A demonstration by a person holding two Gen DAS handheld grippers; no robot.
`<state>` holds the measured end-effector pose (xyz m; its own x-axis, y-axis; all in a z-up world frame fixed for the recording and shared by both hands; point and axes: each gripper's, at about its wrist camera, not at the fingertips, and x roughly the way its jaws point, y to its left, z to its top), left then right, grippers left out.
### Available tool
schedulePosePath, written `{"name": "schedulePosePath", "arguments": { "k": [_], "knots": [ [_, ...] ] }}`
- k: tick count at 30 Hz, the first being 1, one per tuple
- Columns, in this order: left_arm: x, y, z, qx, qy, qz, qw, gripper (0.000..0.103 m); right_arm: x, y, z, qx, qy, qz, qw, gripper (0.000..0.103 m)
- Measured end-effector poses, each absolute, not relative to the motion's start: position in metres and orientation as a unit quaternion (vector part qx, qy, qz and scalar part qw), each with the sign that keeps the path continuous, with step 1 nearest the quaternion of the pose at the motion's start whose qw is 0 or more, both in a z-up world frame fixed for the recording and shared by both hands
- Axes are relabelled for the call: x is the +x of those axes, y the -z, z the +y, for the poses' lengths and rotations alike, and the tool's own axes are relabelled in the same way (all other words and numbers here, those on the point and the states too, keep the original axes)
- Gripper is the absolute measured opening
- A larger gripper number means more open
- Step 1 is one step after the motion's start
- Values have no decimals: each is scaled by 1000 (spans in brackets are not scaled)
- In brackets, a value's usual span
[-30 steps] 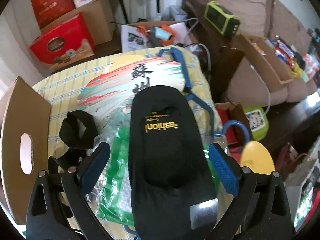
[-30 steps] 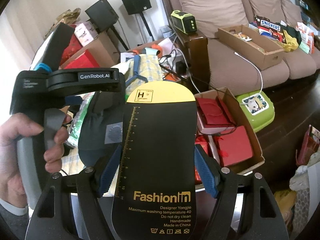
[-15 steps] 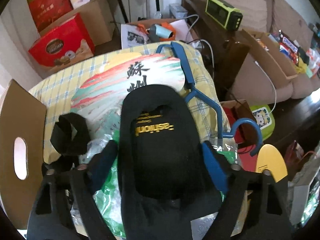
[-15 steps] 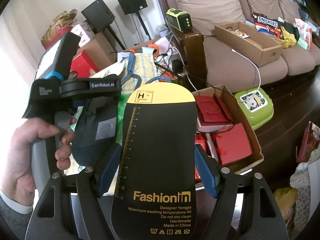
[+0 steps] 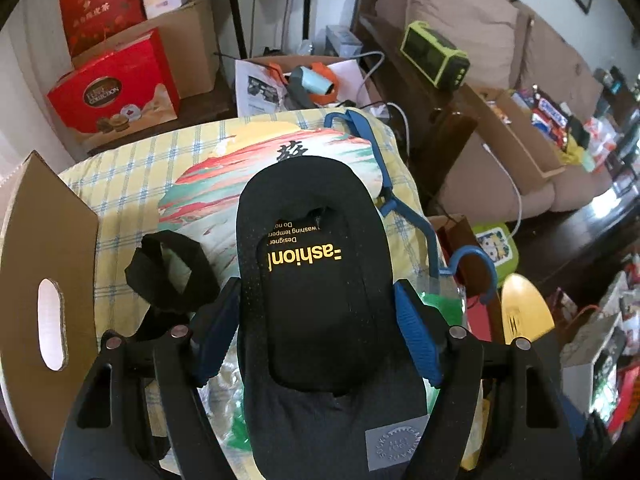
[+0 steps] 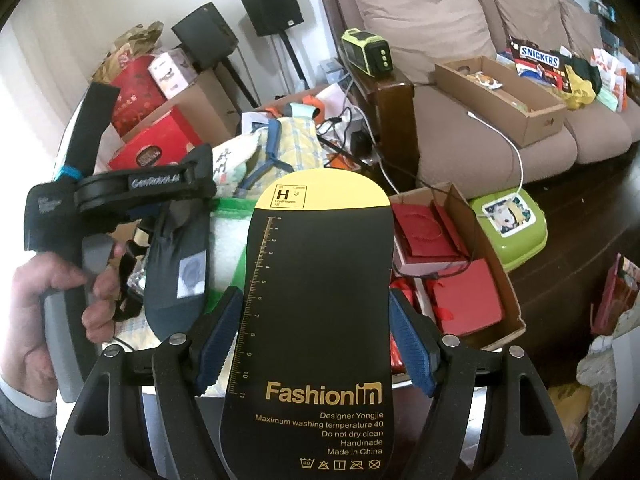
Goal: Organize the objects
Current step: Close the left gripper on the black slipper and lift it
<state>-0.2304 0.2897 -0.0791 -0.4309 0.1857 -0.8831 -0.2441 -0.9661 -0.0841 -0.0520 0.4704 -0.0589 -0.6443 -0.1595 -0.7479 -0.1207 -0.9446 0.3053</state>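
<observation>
Since a second ago the left gripper (image 5: 318, 334) has been closing its jaws, whose blue pads now press both edges of the black no-show sock (image 5: 316, 304) on its card, lifted a little above the green plastic bag (image 5: 236, 420) and the yellow checked cloth (image 5: 132, 184). The right gripper (image 6: 314, 344) has not shifted, its jaws clamped on the sides of the black-and-yellow sock card (image 6: 320, 308) marked "Fashion", held above the box of red gift bags (image 6: 460, 280).

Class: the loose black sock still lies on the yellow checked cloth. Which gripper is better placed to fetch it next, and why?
Neither is free. The left gripper, gripping the sock on its card, sits nearest the loose black sock. The right gripper holds the bare card, farther off.
</observation>
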Motion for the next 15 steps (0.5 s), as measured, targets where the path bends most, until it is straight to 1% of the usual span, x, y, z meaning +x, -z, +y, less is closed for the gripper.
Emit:
{"name": "schedulePosePath", "arguments": {
  "k": [3, 15],
  "knots": [
    [-224, 72, 279, -514, -846, 10, 142, 72, -54, 56, 464, 420, 893, -162, 15, 74],
    [-194, 18, 243, -467, -867, 1, 176, 71, -57, 32, 436, 402, 905, -138, 34, 74]
  ]
}}
